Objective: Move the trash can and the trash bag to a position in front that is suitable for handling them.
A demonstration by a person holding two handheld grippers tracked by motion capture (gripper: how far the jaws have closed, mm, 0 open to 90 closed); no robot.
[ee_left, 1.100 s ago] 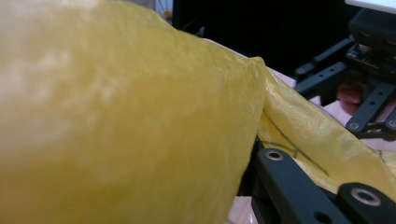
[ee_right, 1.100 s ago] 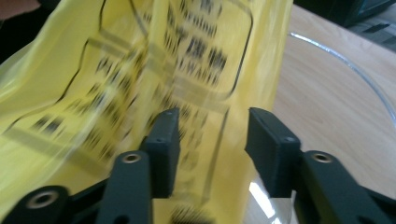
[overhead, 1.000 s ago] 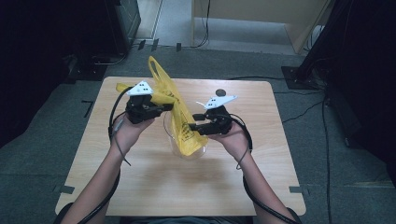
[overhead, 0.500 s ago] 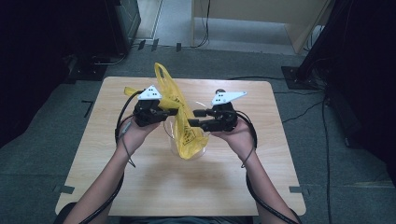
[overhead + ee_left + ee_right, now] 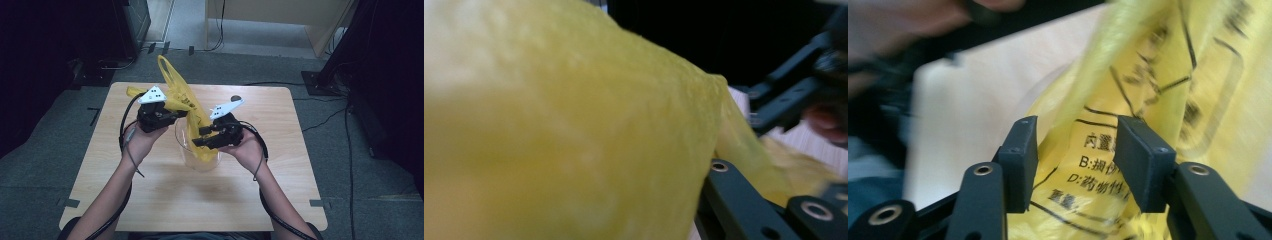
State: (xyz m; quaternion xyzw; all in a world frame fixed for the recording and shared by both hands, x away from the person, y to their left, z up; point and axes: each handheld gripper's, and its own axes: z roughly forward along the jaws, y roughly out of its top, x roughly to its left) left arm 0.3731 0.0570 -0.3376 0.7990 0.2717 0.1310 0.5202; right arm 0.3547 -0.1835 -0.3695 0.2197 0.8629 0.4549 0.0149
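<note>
A yellow plastic bag (image 5: 175,87) with black print stands up above a clear round container (image 5: 201,161) in the middle of the table, its lower part hanging inside the container. My left gripper (image 5: 179,113) is shut on the bag's upper part from the left; in the left gripper view the bag (image 5: 574,140) presses close against the lens. My right gripper (image 5: 198,138) comes in from the right at the container's rim. In the right gripper view its jaws (image 5: 1080,160) stand apart, with the printed bag (image 5: 1158,75) loose in the gap.
The wooden table (image 5: 285,170) has bare room all round the container. A small dark round object (image 5: 236,98) lies near the far edge. Cables trail from both grippers over the person's forearms. Dark equipment and a pale cabinet stand beyond the table.
Both hands have stayed almost in place. The bag's raised top has swayed a little between the frames.
</note>
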